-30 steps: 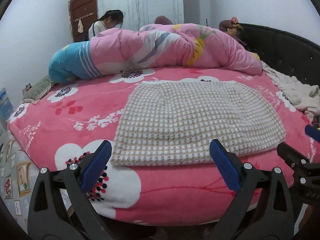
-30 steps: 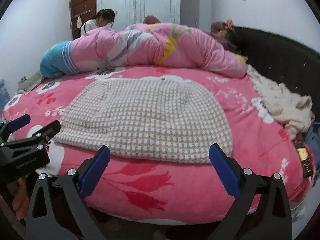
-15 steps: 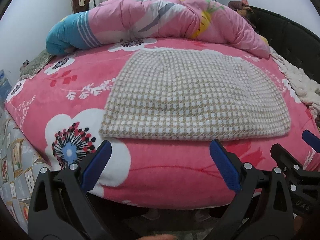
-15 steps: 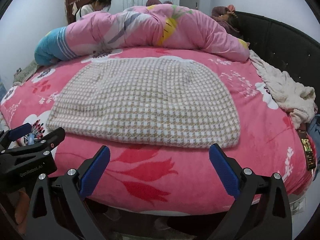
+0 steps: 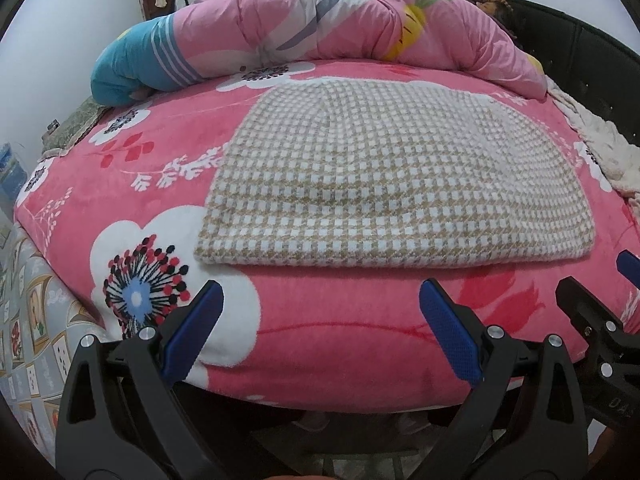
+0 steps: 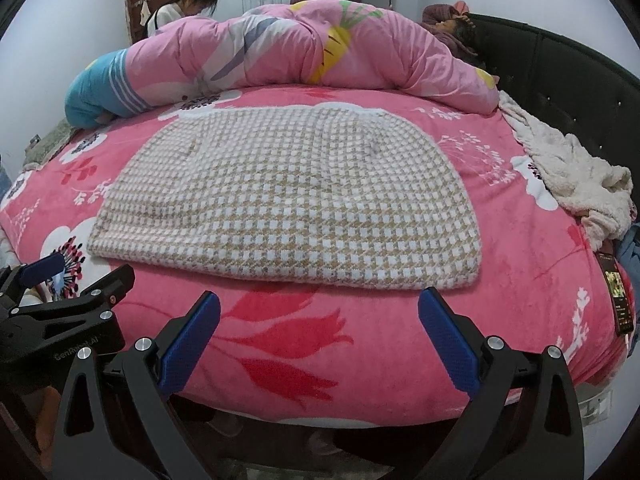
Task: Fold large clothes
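Checked garment [image 5: 384, 176] lies apparently folded on bed [image 5: 340, 344].

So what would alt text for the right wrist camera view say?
A beige-and-white checked knit garment lies flat on a pink floral bedspread, beyond the open blue-padded right gripper. A rolled pink quilt sits behind; the left gripper shows at left.
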A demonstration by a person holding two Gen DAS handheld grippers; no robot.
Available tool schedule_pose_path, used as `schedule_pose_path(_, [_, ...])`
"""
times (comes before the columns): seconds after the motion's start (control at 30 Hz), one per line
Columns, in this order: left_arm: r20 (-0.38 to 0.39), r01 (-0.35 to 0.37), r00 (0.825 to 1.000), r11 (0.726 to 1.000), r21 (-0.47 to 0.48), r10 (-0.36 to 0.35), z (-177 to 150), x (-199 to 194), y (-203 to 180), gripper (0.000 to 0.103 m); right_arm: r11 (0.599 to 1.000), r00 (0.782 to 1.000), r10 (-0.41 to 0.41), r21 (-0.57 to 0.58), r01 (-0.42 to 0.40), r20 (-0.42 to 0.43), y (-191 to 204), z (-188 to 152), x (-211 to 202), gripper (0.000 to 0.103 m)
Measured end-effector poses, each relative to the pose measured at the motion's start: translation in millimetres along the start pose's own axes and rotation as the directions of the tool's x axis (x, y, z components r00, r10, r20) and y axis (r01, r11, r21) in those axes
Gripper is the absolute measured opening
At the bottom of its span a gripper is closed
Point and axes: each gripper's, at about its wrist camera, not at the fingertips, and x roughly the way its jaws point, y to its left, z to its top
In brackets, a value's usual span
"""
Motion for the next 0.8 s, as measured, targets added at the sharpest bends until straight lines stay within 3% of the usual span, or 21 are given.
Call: schedule_pose_path(0.8, [-0.001,0.015,1.000,1.000,0.024,-0.015,-1.7,-2.4,-6.4,0.095,1.000,1.000,-0.002,0.006,0.002,-0.016,-3.9,-0.1,1.2,0.096])
